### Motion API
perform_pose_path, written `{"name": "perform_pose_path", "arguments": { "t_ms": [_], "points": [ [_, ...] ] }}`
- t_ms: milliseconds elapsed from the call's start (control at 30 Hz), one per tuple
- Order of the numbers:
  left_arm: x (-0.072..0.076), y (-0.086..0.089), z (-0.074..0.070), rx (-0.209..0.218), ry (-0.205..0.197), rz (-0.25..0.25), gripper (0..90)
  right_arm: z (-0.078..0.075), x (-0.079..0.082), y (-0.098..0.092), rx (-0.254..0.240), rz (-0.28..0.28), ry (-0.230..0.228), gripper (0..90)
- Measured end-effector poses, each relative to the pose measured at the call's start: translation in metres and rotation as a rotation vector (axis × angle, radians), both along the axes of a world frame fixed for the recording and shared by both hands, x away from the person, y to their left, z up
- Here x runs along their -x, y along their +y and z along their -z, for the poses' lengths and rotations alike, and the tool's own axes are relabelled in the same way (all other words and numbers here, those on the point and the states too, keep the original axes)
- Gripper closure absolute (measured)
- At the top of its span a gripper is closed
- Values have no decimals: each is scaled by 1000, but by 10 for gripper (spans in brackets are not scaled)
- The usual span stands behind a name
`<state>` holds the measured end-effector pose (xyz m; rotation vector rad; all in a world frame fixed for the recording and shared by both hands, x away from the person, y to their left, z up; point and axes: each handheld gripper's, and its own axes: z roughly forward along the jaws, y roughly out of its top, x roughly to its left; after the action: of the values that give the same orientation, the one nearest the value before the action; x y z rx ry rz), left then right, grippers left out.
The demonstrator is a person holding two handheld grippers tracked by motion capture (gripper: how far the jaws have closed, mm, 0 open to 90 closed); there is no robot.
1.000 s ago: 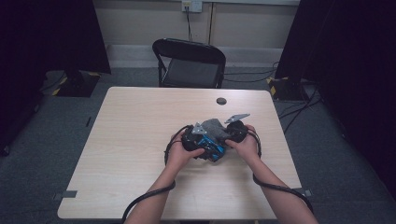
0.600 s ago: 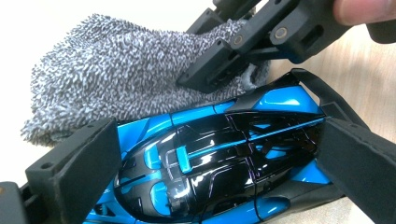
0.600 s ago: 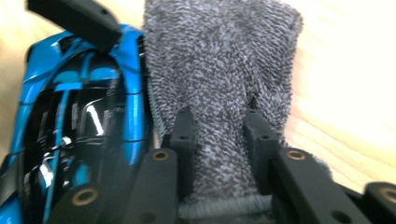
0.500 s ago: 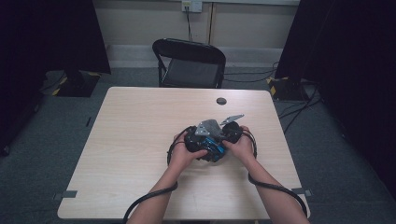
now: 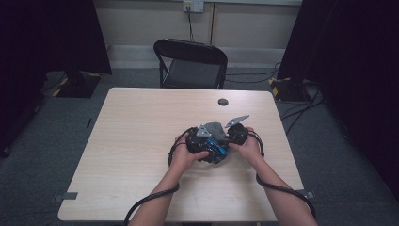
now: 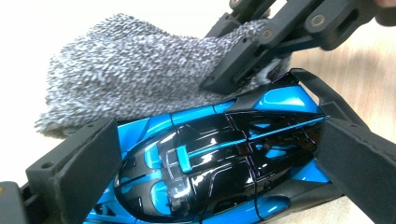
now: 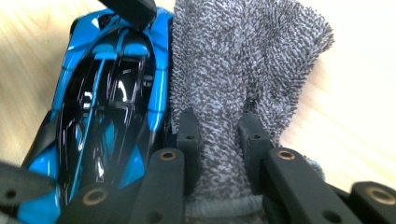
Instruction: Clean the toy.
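A blue and black toy car lies on the table, and a grey fluffy cloth rests along its side. My left gripper is open: its jaws have just been opening and now stand at the car's two ends. My right gripper is shut on one end of the cloth, after its jaws have just been closing on it beside the car. In the high view both hands meet at mid table around the car and the cloth.
The wooden table has a small black round disc near its far edge. A black folding chair stands behind the table. A cable trails from each gripper toward the near edge.
The right hand has edged a little in toward the cloth and the car. The left hand has stayed in place.
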<state>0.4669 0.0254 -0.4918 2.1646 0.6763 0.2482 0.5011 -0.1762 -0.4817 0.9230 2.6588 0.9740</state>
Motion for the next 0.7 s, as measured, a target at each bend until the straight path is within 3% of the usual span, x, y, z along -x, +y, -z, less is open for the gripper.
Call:
{"name": "perform_pose_path", "arguments": {
  "t_ms": [433,700],
  "points": [
    [0,0,0,-1,0,0,0,-3,11,-24,17,-65,29,746],
    [-1,0,0,-4,2,3,0,-5,19,-33,19,-71,30,746]
  ]
}}
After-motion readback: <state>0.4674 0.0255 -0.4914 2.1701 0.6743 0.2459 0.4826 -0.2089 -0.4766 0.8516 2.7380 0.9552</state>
